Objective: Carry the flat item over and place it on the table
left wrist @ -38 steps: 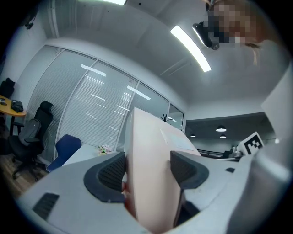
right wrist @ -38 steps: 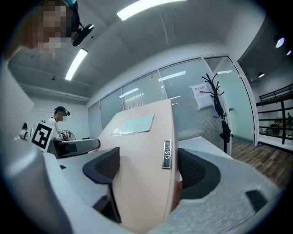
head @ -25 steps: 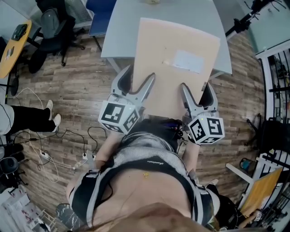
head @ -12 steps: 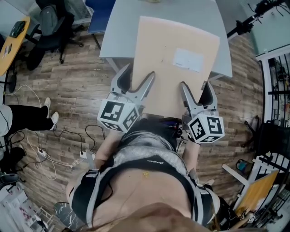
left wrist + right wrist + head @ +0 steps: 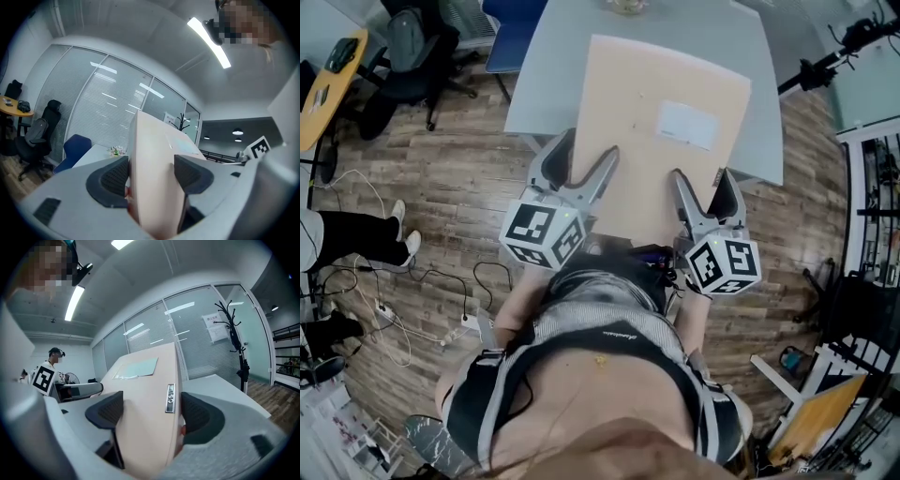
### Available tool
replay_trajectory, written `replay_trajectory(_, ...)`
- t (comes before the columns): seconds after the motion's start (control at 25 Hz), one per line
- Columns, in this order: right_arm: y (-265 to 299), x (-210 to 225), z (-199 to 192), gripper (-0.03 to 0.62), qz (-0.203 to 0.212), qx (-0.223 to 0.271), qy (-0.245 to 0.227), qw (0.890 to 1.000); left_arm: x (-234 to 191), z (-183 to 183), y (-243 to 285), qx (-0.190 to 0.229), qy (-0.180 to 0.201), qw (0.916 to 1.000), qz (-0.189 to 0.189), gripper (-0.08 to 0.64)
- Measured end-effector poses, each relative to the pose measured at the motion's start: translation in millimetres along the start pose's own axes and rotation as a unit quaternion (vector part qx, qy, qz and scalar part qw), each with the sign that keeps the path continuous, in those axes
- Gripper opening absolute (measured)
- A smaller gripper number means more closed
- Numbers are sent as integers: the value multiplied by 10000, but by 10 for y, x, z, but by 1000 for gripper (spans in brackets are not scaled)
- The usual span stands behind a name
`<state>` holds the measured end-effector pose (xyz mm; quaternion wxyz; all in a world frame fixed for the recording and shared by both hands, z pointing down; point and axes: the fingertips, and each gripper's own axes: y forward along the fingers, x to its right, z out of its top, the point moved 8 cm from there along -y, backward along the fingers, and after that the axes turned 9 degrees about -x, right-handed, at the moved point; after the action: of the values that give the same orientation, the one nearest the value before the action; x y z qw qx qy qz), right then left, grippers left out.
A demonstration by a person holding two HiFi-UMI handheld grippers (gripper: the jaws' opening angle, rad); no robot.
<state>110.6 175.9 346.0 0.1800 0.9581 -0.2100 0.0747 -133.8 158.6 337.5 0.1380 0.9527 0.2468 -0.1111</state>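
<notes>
**Head view.** Flat item (image 5: 661, 141), tan, with white label (image 5: 686, 124), held out in front of the body, near end clamped at both corners. Left hand-held gripper (image 5: 586, 152) clenched on the near left edge; right hand-held gripper (image 5: 701, 178) clenched on the near right edge. Grey bench (image 5: 553, 66) lower in the frame than a second ago, its near edge closer to both grippers, more of the flat item overlying it. Grip and spacing of the two grippers unchanged. Judged: carry nearly over, approach to the bench closing, lowering not yet begun. Small object (image 5: 625, 5) at the bench's far edge, cut off by the frame, not identifiable. Near end of the flat item hidden behind the marker cubes and the person's torso. Contact between the far end and the bench top not determinable from above.

**Left gripper view.** Flat item (image 5: 154, 183) seen edge-on, filling the gap between the jaws, dark pads (image 5: 115, 176) pressed on either face. Bench (image 5: 101, 154) and blue chair (image 5: 75, 147) beyond, to the left. Underside of the item out of sight.

**Right gripper view.** Flat item (image 5: 145, 423) gripped between both pads, small silver tag (image 5: 169, 398) on its edge, print too small to read. Label (image 5: 136, 367) on the upper face. Bench (image 5: 225, 390) to the right, below the item's level. Coat stand (image 5: 232, 333) behind.
</notes>
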Motion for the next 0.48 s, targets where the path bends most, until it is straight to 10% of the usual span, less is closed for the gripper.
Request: replay_trajectory(0.48,535,470,364,385,67,-80,-70,9999,-106,239,687,-6,-69,9999,133,298)
